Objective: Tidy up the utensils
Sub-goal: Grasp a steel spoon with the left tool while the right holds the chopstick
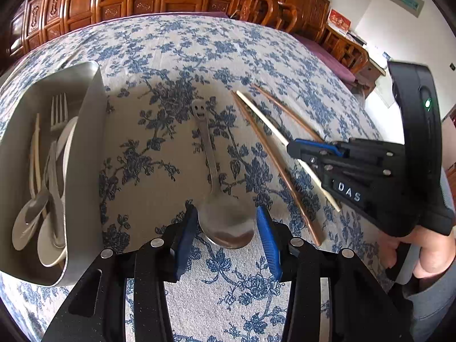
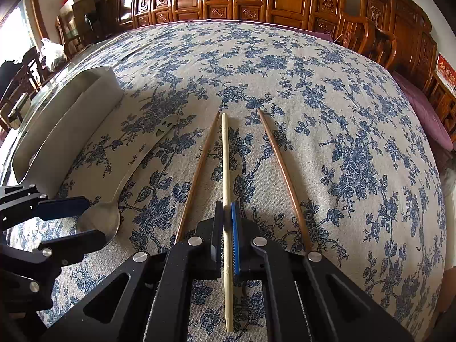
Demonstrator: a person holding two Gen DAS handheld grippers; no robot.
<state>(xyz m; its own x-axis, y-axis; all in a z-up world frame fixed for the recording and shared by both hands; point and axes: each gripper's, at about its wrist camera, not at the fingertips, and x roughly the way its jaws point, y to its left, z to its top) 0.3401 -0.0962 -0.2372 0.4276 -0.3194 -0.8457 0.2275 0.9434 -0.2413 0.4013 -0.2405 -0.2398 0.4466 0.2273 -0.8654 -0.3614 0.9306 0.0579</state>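
The right gripper [image 2: 228, 222] is squeezed tight on the pale chopstick [image 2: 225, 156] – ready to carry it to the metal tray [image 1: 85, 108], where forks and spoons already lie. The left gripper [image 1: 226, 228] is half open around the bowl of the metal spoon [image 1: 225, 222], not pinching it. Two brown chopsticks [image 2: 199, 171] lie close on either side – easy to bump.

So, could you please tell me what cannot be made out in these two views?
- Left wrist view: whether the left tongs touch the metal spoon; the bowl hides contact.
- Right wrist view: the tray contents, behind its wall.
- Right wrist view: brown chopstick ends, under the right tongs.
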